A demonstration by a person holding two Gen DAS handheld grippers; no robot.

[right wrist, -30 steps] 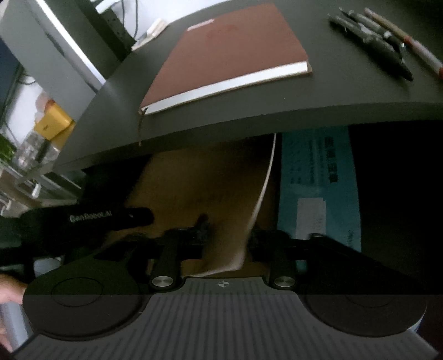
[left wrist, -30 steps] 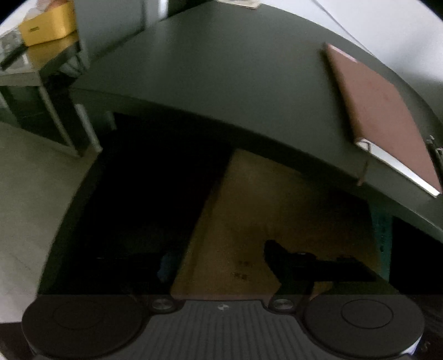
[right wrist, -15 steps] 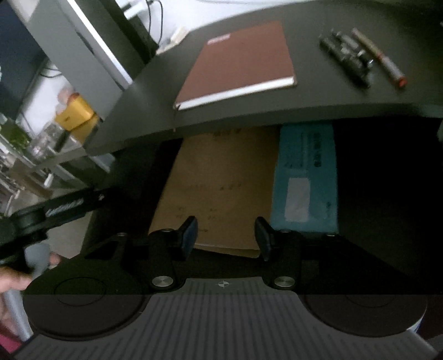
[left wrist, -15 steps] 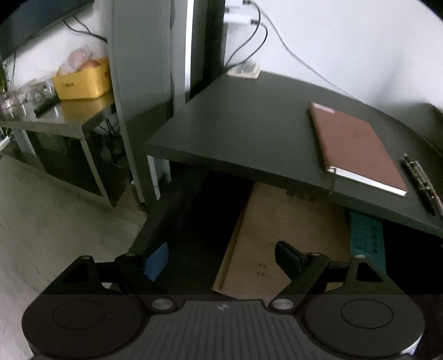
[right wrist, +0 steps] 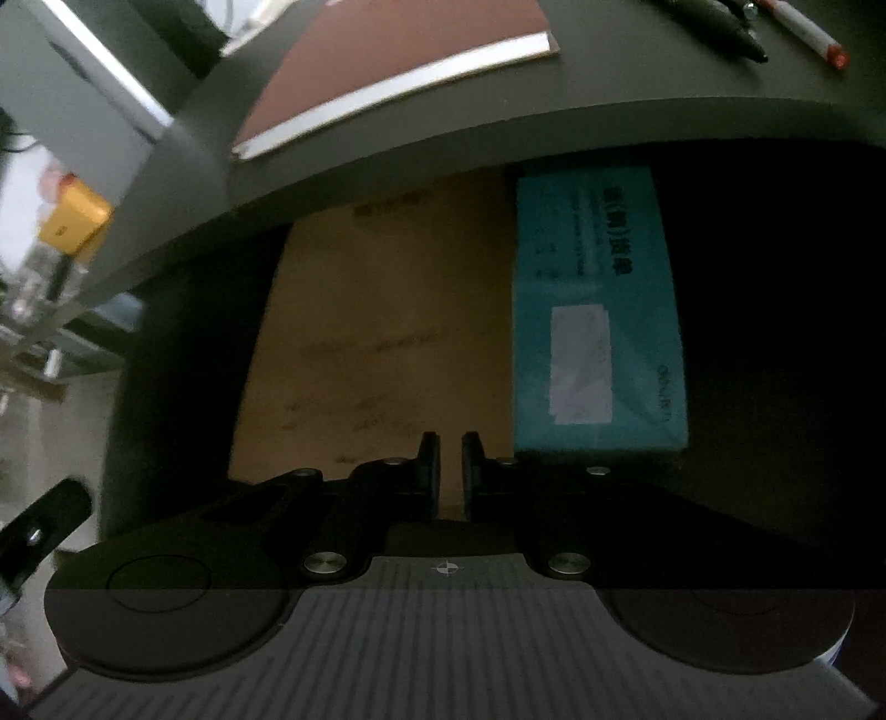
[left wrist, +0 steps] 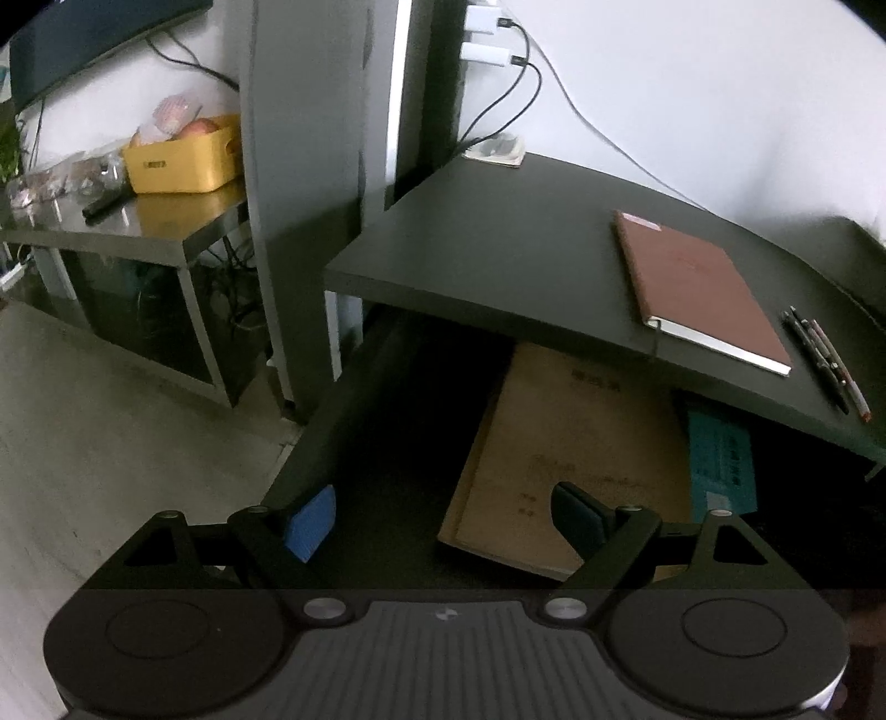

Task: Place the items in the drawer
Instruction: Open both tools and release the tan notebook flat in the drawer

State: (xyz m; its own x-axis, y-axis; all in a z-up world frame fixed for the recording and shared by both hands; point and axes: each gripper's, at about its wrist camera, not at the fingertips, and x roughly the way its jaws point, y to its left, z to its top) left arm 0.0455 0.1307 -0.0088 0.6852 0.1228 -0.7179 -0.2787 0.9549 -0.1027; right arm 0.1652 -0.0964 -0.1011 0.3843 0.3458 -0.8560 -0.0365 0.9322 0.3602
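Under the dark desk [left wrist: 498,249] the drawer [left wrist: 398,432] stands pulled out. A brown envelope [left wrist: 570,443] lies flat in it, with a teal booklet [left wrist: 720,459] to its right. My left gripper [left wrist: 443,518] hovers above the drawer's front, open wide and empty. In the right wrist view, my right gripper [right wrist: 451,459] points down at the brown envelope [right wrist: 387,332] beside the teal booklet [right wrist: 598,310]. Its jaws are closing to a thin slit with nothing between them. A brown notebook [left wrist: 698,288] and several pens [left wrist: 825,360] lie on the desk.
A steel side table [left wrist: 166,232] with a yellow basket [left wrist: 183,155] stands to the left, beyond a grey column [left wrist: 310,166]. Chargers and cables [left wrist: 487,33] hang on the white wall. Pale floor [left wrist: 111,415] lies left of the drawer. The drawer's right part [right wrist: 764,332] is dark.
My left gripper drew back and up out of the drawer and widened. My right gripper let go of the envelope's lifted edge, backed off, then came closer again and shut empty.
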